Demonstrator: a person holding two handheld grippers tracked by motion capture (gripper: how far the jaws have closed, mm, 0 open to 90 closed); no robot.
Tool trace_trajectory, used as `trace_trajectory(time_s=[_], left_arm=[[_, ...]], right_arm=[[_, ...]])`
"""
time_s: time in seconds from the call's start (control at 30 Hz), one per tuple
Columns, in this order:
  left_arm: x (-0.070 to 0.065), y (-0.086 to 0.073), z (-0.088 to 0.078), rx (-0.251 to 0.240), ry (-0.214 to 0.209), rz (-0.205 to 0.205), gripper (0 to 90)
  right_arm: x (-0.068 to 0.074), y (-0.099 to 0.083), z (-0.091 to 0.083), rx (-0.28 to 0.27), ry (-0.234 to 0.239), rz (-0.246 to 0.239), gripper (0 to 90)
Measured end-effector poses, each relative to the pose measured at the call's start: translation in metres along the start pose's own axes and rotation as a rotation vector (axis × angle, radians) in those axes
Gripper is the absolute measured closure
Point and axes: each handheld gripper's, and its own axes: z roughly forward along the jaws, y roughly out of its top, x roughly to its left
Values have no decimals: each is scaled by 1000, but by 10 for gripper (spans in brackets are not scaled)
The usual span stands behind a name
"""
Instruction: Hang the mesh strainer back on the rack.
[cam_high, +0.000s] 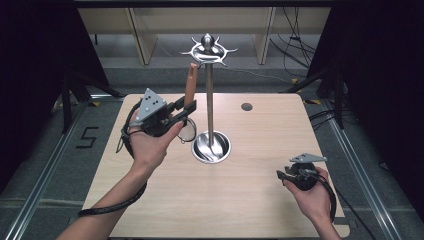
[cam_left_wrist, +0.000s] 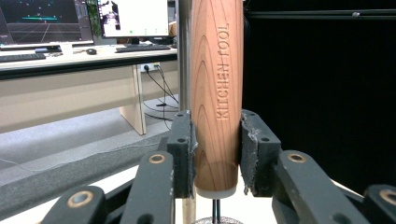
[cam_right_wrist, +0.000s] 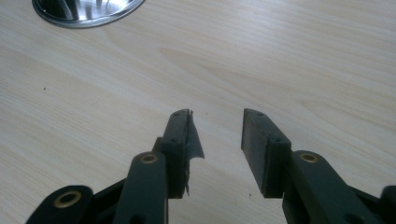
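left tool (cam_high: 187, 111): gripping the wooden handle (cam_left_wrist: 217, 93) between its pads, low on the handle near its pale end cap; the hand is holding the tool raised over the tabletop's (cam_high: 240, 200) left half.
handle: standing upright in the jaws, rising above them towards the hooks (cam_high: 209, 50); the words "kitchen tool" are running up its side in the left gripper view.
strainer (cam_high: 188, 134): a round wire ring is hanging below the left tool, on a thin rod coming out of the handle's lower end.
stand (cam_high: 210, 100): a steel pole is rising from a round dish base at mid tabletop, just right of the handle; handle and pole are sitting close together, and whether they are touching i cannot tell.
right tool (cam_right_wrist: 215, 121): jaws standing moderately apart with nothing between them, hovering low over bare tabletop near the right edge, well apart from the stand.
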Motion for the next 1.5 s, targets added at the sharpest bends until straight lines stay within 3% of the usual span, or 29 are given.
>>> trace_trajectory(time_s=[0.17, 0.23, 0.6, 0.67, 0.9, 0.93, 1.17, 1.3, 1.5], left_arm=[[-2, 1, 2, -3, 8, 2, 677], [-2, 1, 3, -3, 8, 3, 677], [-2, 2, 11, 10, 22, 5, 677], [-4, 2, 12, 19, 31, -22, 677], [-4, 2, 19, 25, 46, -17, 676], [-4, 2, 20, 23, 45, -20, 676], [-4, 2, 25, 32, 51, -19, 675], [-4, 1, 28, 36, 51, -19, 675], [-4, -1, 32, 44, 51, -20, 675]], right_arm=[[-2, 0, 1, -18, 1, -28, 631], [0, 0, 0, -1, 1, 2, 632], [-1, -1, 1, -17, -4, -17, 632], [-2, -1, 1, -17, -5, -23, 632], [-2, -1, 2, -26, -5, -24, 632], [-1, -1, 1, -17, -1, -7, 632], [-2, -1, 1, -16, -4, -23, 632], [1, 0, -1, 2, 1, 11, 631], [1, 0, -1, -4, -1, -4, 631]])
